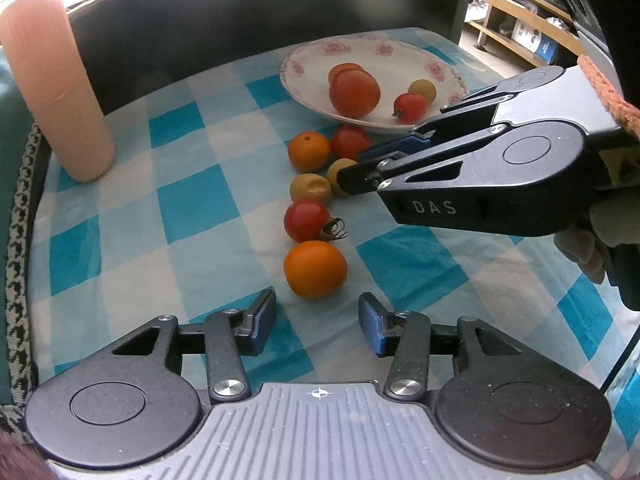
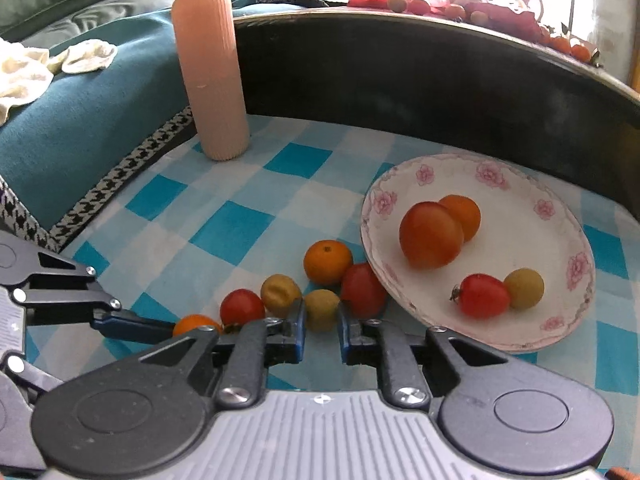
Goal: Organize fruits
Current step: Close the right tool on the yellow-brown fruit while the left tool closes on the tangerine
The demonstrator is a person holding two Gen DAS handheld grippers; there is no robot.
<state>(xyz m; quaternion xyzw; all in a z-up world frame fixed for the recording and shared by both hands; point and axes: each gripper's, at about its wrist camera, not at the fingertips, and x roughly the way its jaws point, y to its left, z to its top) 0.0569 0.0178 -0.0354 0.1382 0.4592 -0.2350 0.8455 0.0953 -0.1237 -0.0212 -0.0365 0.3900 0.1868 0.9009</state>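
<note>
The right gripper [image 2: 322, 330] is pinching a yellow fruit [image 2: 322, 309] between its blue pads, low over the checked cloth [image 1: 188, 200] just in front of the plate [image 2: 560, 320]. The left gripper [image 1: 318, 322] is hanging with its jaws spread and nothing between them, an orange [image 1: 315, 269] lying just ahead of its fingertips. Six fruits are sitting in a loose line on the cloth: that orange, a red tomato [image 1: 306, 221], a dented yellow fruit [image 1: 311, 189], the pinched one, another tomato [image 1: 350, 141] touching the plate rim, and a second orange [image 1: 309, 151]. The plate is carrying four: a big tomato [image 2: 431, 235], an orange behind [image 2: 464, 210], a small tomato [image 2: 482, 295] and a yellow one [image 2: 524, 288]. A pink cylinder [image 2: 212, 76] is standing upright at the cloth's far corner.
</note>
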